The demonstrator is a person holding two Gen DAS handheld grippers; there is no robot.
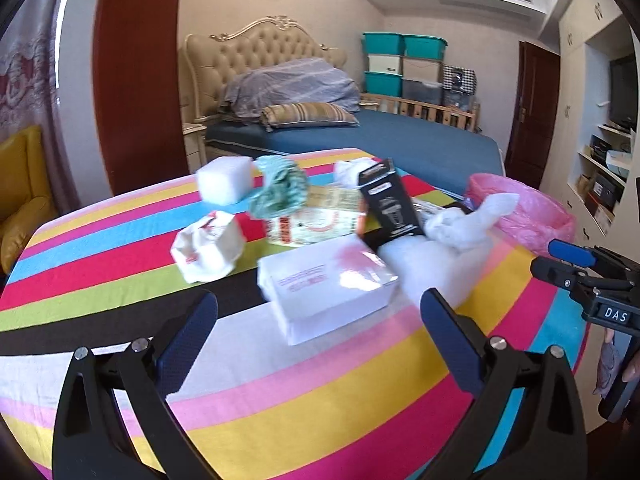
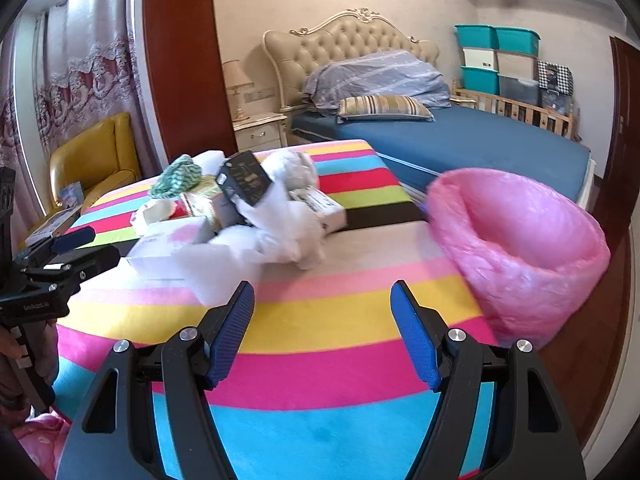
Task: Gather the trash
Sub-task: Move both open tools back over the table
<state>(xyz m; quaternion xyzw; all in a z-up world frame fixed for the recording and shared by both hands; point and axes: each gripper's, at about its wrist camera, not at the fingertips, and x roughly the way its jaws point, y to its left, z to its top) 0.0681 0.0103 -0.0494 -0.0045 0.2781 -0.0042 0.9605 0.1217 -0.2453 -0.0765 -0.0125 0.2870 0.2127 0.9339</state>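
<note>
Striped table, trash waiting beside the pink-lined bin point(image 2: 520, 248)
Both claws, left claw point(image 1: 320, 336) and right claw point(image 2: 322, 332), are hanging released and empty; white box point(image 1: 328, 284) is lying nearest, so straddling it squarely before clenching seems wisest

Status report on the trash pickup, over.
Left gripper open, empty. Right gripper open, empty. Trash pile on striped table, pink-lined bin at its right edge. Nothing blocking.
</note>
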